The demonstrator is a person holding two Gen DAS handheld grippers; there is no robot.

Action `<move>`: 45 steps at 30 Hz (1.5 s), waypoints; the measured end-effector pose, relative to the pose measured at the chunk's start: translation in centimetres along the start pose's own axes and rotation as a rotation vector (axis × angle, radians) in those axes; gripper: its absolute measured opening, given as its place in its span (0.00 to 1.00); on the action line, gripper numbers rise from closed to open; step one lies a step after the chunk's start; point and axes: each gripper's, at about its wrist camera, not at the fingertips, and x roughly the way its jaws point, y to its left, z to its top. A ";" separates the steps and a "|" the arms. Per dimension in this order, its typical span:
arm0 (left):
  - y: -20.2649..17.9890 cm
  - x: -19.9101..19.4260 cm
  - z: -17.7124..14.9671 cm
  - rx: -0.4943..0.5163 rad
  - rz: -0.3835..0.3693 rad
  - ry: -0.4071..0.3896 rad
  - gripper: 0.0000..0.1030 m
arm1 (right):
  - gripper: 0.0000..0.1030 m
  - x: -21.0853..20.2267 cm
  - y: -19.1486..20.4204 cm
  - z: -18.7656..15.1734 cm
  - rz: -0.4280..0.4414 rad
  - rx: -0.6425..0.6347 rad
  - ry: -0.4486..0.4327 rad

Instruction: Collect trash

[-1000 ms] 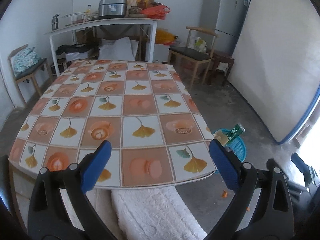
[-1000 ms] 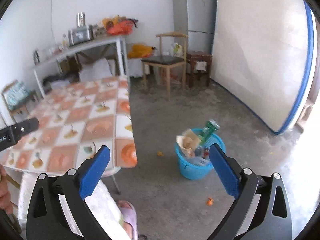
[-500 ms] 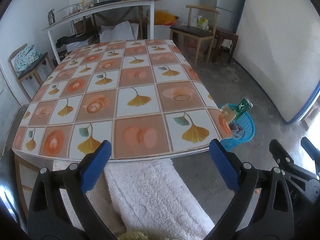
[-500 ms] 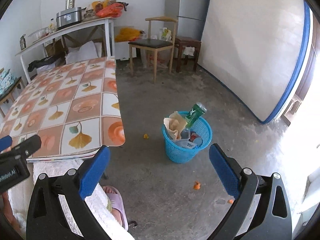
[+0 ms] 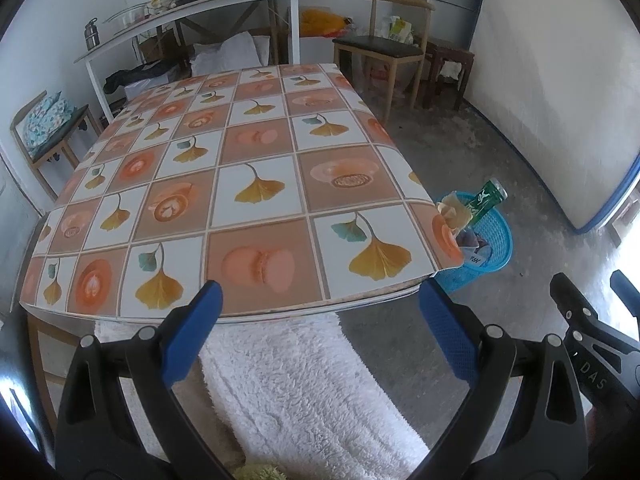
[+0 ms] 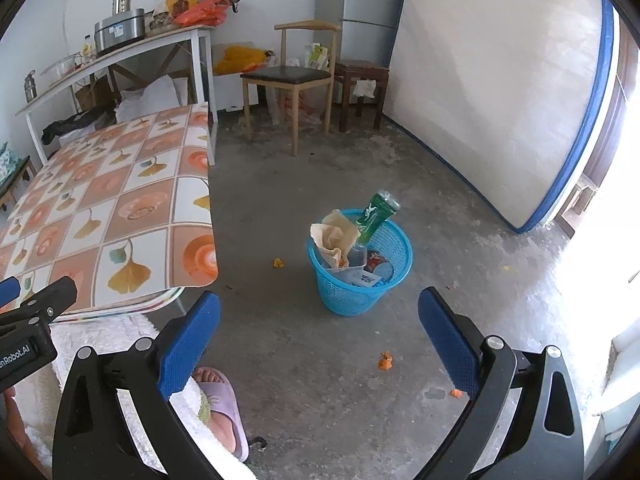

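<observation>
A blue plastic basket (image 6: 360, 284) stands on the concrete floor, right of the table. It holds a green can (image 6: 376, 213), crumpled brown paper (image 6: 338, 236) and other trash. The basket also shows in the left wrist view (image 5: 490, 248), partly behind the table corner. Small orange scraps (image 6: 385, 361) lie on the floor around it. My left gripper (image 5: 320, 340) is open and empty, held before the table's near edge. My right gripper (image 6: 320, 340) is open and empty, above the floor short of the basket.
The table (image 5: 256, 184) has a tiled ginkgo-pattern cloth. A white fluffy towel (image 5: 308, 396) lies over the person's lap below it. A wooden chair (image 6: 292, 80), a stool (image 6: 362, 80), a mattress (image 6: 492, 92) against the wall and a cluttered shelf (image 6: 120, 52) stand behind.
Both grippers have drawn back and up from the table and basket; both stay open and empty. The basket and its trash have not moved.
</observation>
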 end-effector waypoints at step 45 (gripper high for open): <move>0.7 -0.3 0.2 -0.008 0.045 -0.005 0.92 | 0.94 0.2 0.5 0.3 0.001 -0.014 0.002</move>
